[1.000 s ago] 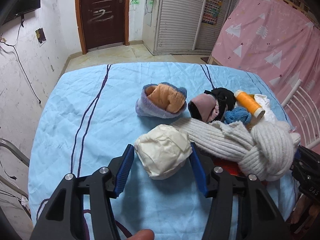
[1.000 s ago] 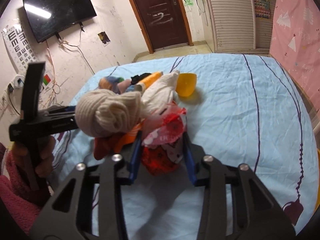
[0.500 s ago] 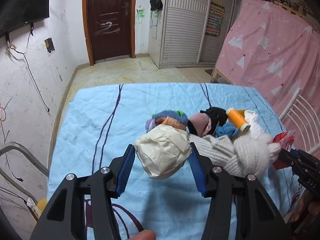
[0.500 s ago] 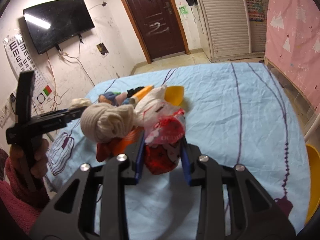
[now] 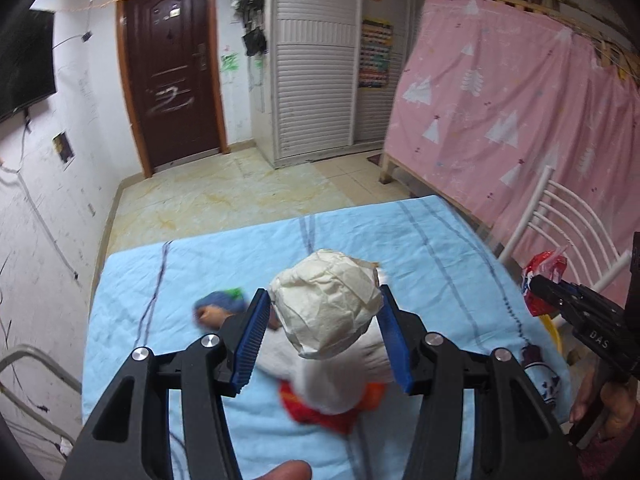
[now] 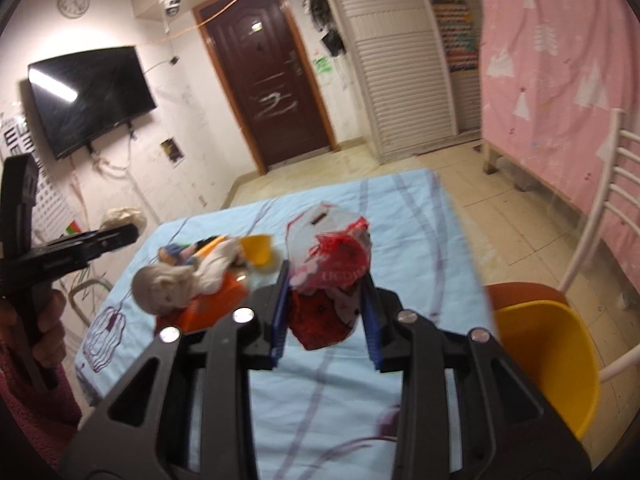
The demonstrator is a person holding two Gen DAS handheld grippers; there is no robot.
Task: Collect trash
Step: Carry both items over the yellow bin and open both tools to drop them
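My left gripper (image 5: 324,312) is shut on a crumpled cream paper ball (image 5: 326,308) and holds it high above the blue bed. My right gripper (image 6: 326,304) is shut on a red and white plastic wrapper (image 6: 330,280), lifted above the bed. The wrapper also shows in the left wrist view (image 5: 544,280), at the tip of the right gripper. The left gripper with its paper ball shows at the left of the right wrist view (image 6: 120,220).
A pile of knitted clothes and socks (image 6: 188,280) with a yellow cup (image 6: 258,248) lies on the blue bedsheet (image 6: 400,240). A yellow bin (image 6: 548,356) stands at the bed's right side, by a white chair (image 6: 612,208). A pink curtain (image 5: 520,100) hangs on the right.
Both grippers have risen well above the bed with their loads. The right gripper has swung toward the bed's right edge, bringing the yellow bin into view.
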